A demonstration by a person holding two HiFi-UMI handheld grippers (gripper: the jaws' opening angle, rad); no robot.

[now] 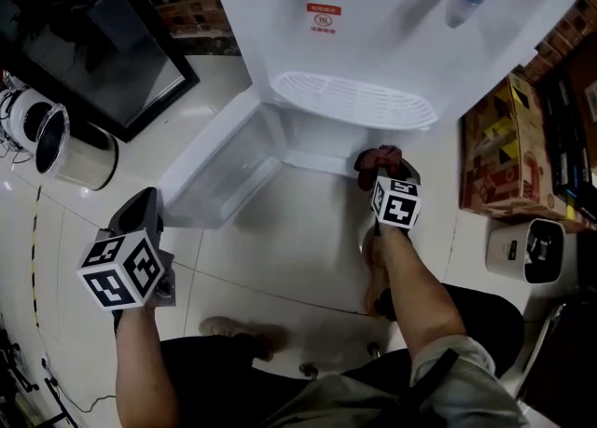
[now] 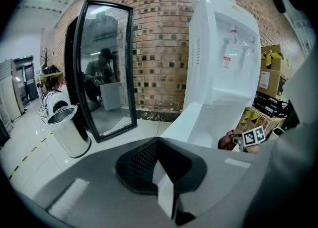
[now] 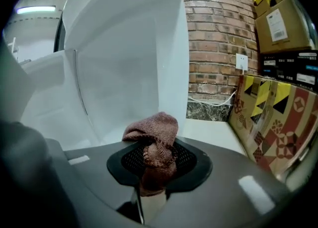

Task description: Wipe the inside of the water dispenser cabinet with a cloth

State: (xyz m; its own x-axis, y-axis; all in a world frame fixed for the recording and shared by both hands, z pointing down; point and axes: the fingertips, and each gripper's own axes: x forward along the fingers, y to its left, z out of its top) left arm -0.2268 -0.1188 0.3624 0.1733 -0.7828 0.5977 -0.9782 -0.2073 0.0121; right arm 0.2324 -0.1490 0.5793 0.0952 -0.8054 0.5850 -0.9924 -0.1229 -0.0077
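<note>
The white water dispenser (image 1: 392,16) stands at the top of the head view, its low cabinet door (image 1: 219,170) swung open to the left and the cabinet opening (image 1: 322,148) under the drip tray. My right gripper (image 1: 384,172) is just in front of that opening, shut on a bunched reddish-brown cloth (image 1: 377,159). In the right gripper view the cloth (image 3: 155,140) sticks up from the right gripper (image 3: 154,165), with white cabinet walls (image 3: 124,83) close ahead. My left gripper (image 1: 140,214) hangs back at the lower left, shut and empty, the left gripper (image 2: 158,147) facing the dispenser (image 2: 223,58).
A black-framed glass panel (image 1: 103,53) and a round metal bin (image 1: 61,142) stand to the left. Cardboard boxes (image 1: 513,151) and a small white appliance (image 1: 527,251) crowd the right side. The person's feet (image 1: 244,331) rest on the glossy tile floor.
</note>
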